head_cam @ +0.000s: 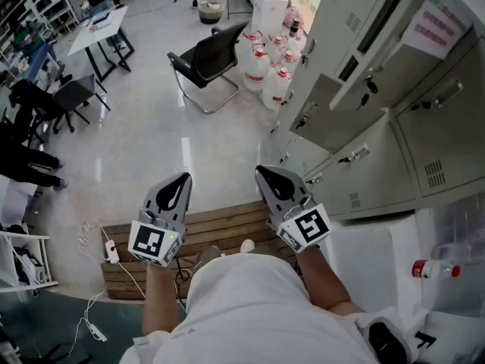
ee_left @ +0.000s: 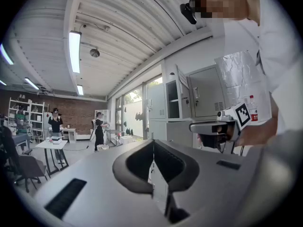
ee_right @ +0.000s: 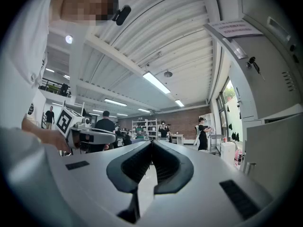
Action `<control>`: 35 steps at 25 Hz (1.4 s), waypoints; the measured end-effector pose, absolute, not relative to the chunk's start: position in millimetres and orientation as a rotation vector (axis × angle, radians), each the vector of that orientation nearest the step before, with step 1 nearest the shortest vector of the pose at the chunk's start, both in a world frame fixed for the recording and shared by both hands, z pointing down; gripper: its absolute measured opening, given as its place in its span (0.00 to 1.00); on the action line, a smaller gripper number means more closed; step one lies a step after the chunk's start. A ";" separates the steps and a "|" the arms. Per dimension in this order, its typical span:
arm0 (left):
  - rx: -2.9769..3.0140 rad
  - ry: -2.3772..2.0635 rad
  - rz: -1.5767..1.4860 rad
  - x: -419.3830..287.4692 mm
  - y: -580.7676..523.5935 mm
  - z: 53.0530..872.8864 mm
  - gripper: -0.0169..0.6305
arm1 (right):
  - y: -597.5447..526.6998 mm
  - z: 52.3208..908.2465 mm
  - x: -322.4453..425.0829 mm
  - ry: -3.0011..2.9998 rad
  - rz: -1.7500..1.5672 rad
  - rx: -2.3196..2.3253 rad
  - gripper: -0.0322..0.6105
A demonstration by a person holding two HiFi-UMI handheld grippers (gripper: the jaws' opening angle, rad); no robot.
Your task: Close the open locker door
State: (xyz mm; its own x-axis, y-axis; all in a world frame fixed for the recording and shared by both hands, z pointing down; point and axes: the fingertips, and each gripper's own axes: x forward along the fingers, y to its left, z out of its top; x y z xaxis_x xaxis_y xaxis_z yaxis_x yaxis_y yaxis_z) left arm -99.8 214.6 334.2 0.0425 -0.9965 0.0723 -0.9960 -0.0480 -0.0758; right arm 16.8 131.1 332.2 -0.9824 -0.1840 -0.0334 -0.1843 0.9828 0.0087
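Note:
Grey lockers point(head_cam: 379, 150) line the right side of the head view. One upper locker door point(head_cam: 356, 29) stands swung out from the row; a key point(head_cam: 369, 84) hangs in a lock just below it. In the right gripper view that door point(ee_right: 265, 65) rises at the upper right, with a paper label point(ee_right: 233, 29) and a key point(ee_right: 251, 61). The left gripper view shows the open door point(ee_left: 182, 97) far off. My left gripper point(head_cam: 184, 177) and right gripper point(head_cam: 261, 170) are held side by side over the floor, both shut and empty, well short of the lockers.
A black chair point(head_cam: 206, 59) and several water jugs point(head_cam: 270, 70) stand ahead near the lockers. A wooden pallet point(head_cam: 220, 230) lies under the person, with a white cable point(head_cam: 98, 243) to its left. A white table point(head_cam: 98, 27) and people are farther back left.

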 end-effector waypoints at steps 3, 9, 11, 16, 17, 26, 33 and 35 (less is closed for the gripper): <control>-2.258 2.173 -0.172 -93.1 208.4 333.1 0.03 | 125.3 334.5 25.3 3.093 0.013 -0.293 0.07; -2.251 2.188 -0.198 -77.6 198.5 341.9 0.03 | 111.8 345.0 38.2 3.086 -0.031 -0.267 0.07; -2.242 2.206 -0.213 -75.5 195.8 346.9 0.03 | 103.7 349.9 39.5 3.068 -0.088 -0.258 0.07; -2.232 2.261 -0.226 -83.1 192.5 361.9 0.03 | 93.1 362.2 31.2 3.070 -0.155 -0.225 0.07; -2.229 2.270 -0.223 -87.5 190.3 365.8 0.03 | 91.6 364.8 27.7 3.074 -0.151 -0.218 0.07; -2.286 2.191 -0.206 -139.4 134.9 418.5 0.03 | 51.2 410.6 -24.7 3.075 -0.097 -0.284 0.07; -2.463 2.009 -0.201 -190.8 71.8 452.9 0.03 | 1.6 441.5 -74.6 3.014 -0.084 -0.524 0.07; -2.513 1.942 -0.188 -195.2 56.2 449.8 0.03 | -5.7 440.3 -76.5 2.996 -0.070 -0.589 0.07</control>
State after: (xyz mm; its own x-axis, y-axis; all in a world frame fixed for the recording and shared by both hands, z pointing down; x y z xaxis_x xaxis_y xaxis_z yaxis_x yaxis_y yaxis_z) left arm -195.2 56.2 449.8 0.2483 -0.9615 0.1175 -0.9662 -0.2545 -0.0408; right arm -76.5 -5.7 440.3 -0.9219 -0.3798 -0.0765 -0.3758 0.9247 -0.0616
